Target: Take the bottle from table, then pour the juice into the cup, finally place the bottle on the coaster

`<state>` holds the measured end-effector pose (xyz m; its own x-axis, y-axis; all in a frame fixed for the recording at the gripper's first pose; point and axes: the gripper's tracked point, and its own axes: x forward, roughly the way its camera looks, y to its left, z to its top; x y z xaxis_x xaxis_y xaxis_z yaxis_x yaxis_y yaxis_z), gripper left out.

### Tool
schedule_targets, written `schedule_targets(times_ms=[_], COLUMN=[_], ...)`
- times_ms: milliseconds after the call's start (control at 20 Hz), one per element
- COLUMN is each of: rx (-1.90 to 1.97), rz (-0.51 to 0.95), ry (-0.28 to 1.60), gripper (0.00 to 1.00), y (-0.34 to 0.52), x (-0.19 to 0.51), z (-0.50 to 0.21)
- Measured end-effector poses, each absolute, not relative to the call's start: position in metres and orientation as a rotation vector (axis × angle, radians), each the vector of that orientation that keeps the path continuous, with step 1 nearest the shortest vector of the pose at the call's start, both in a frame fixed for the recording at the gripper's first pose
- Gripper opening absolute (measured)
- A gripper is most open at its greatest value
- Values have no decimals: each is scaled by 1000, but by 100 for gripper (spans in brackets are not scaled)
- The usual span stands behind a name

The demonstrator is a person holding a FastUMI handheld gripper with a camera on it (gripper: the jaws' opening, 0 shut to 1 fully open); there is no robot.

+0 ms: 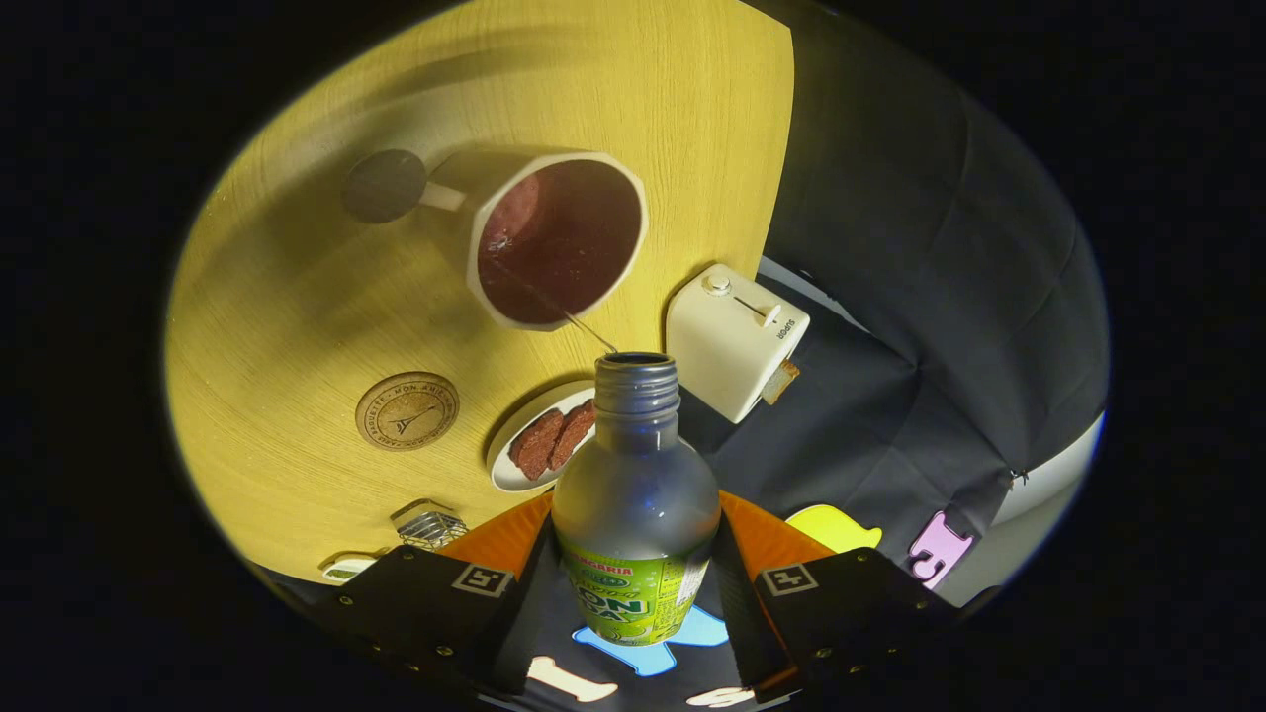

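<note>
While tilted, fingers (635,564) clamping bottle (635,494).

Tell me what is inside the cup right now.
The cup holds dark reddish liquid, and a thin stream runs into it from the mouth of the bottle, which the claw grips. The liquid hides the cup's bottom.

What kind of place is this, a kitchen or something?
Probably a staged breakfast table in a cloth-walled booth, not a real kitchen. The gripper grips a bottle tipped toward a cup on a wooden table, near a toaster and a plate.
</note>
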<state>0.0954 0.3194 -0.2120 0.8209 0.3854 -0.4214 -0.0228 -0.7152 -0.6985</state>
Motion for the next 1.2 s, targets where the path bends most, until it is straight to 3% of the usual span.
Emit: schedule_targets(times_ms=[1200], rx=[-2144], rz=[790], ry=[-150], gripper=[76], y=[310], x=[88], z=[-245])
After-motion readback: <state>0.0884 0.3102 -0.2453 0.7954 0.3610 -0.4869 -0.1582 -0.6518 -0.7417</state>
